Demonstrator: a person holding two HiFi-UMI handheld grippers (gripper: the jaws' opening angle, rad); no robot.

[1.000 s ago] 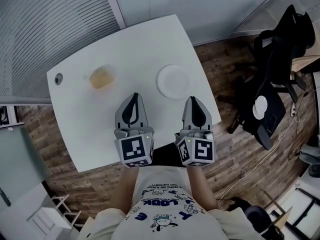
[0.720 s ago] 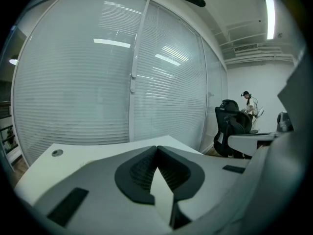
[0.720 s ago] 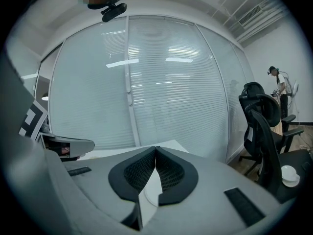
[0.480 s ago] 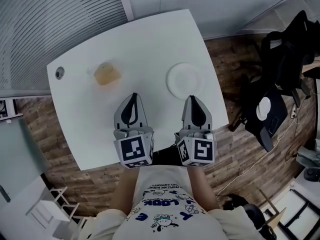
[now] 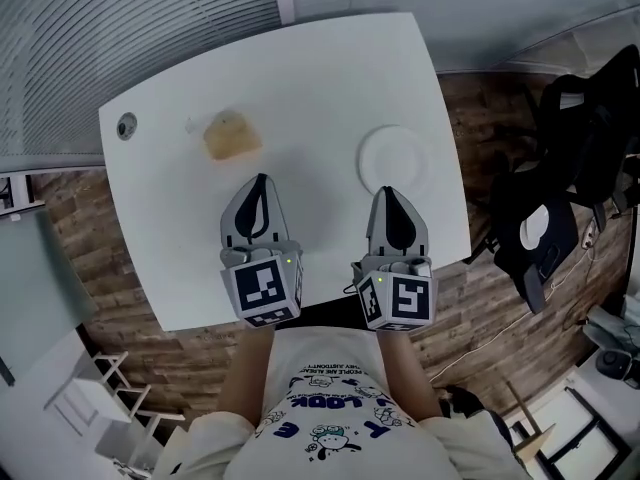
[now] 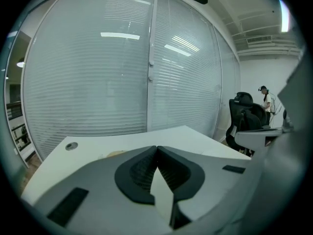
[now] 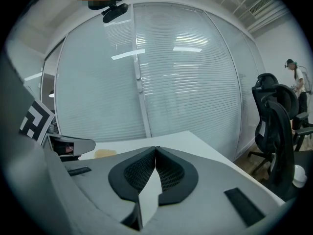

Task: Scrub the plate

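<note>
**At the white table: approach stage, nothing in hand yet**

Across the near edge of the one white table (image 5: 300, 78), two grippers hang side by side, both pointing toward the far edge.

The left gripper (image 5: 260, 181) has its fingers pressed together on nothing, and its own view shows the ribbed pads meeting with only bare tabletop beyond. The right gripper (image 5: 388, 192) is the same, pads touching at the tips and empty.

One round white plate (image 5: 393, 158) lies flat on the right part of the table, just beyond the right gripper's tips. One yellowish sponge (image 5: 232, 135) (the likely scrubber, though its texture is too small to confirm) sits on the left part, beyond the left gripper and well apart from the plate. One small round grommet (image 5: 126, 125) marks the far left corner.

Scrubbing has not begun, so this reads as the reach before the first pick. Next, I judge, the left jaws must spread and close around the sponge, while the right opens to steady the plate by its rim so it cannot skate on the smooth top.
</note>
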